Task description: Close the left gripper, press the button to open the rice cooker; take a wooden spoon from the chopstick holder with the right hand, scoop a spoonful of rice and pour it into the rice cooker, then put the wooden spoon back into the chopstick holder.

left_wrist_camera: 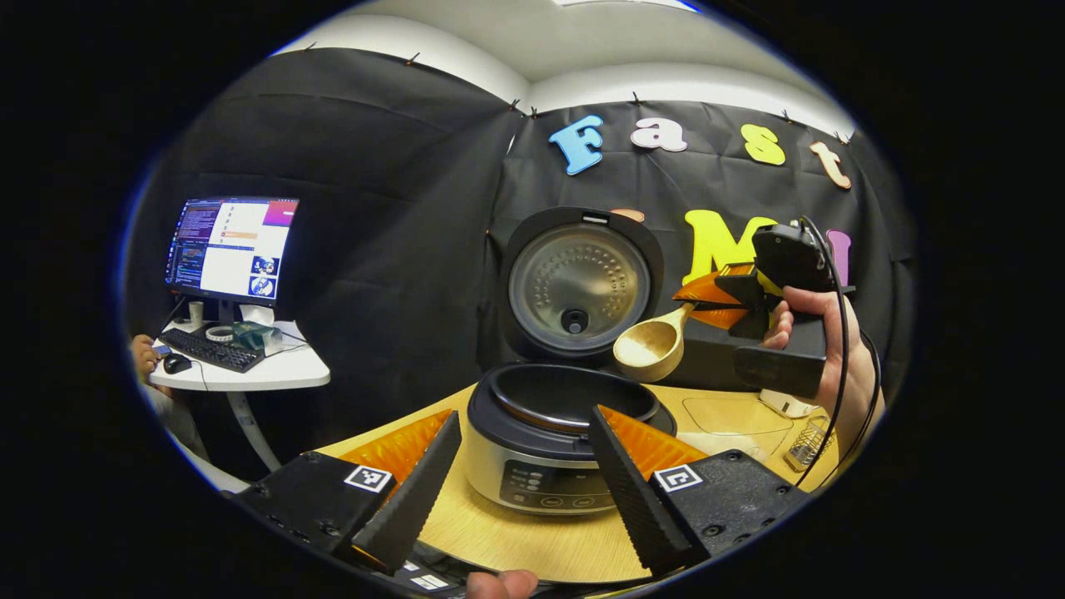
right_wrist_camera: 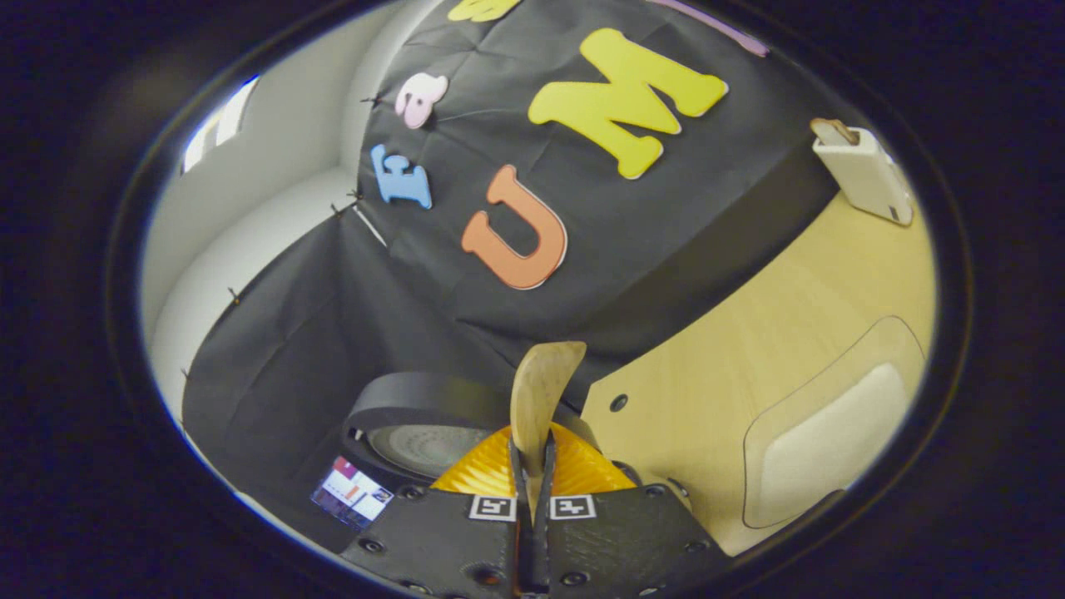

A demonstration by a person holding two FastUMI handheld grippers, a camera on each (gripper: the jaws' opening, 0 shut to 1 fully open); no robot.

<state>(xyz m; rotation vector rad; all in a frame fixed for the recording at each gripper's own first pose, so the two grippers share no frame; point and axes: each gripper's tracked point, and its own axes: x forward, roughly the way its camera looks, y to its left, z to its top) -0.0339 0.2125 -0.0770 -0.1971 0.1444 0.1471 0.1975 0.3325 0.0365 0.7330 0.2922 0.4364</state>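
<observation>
I am holding the spoon [left_wrist_camera: 651, 345] in my right hand-held gripper [right_wrist_camera: 532, 482], clamped, beside the open cooker [left_wrist_camera: 553, 433]. Left hand-held gripper [left_wrist_camera: 520, 466] is hanging wide. Bowl looks empty; next, I judge, returning it to the holder [left_wrist_camera: 805, 443].

Side desk: white side table [left_wrist_camera: 279, 374], well left of the booth
On it: lit monitor [left_wrist_camera: 231, 248], black keyboard [left_wrist_camera: 210, 349], mouse [left_wrist_camera: 176, 363]
Back edge: white box [right_wrist_camera: 865, 170] on the wooden tabletop [right_wrist_camera: 749, 374]
</observation>
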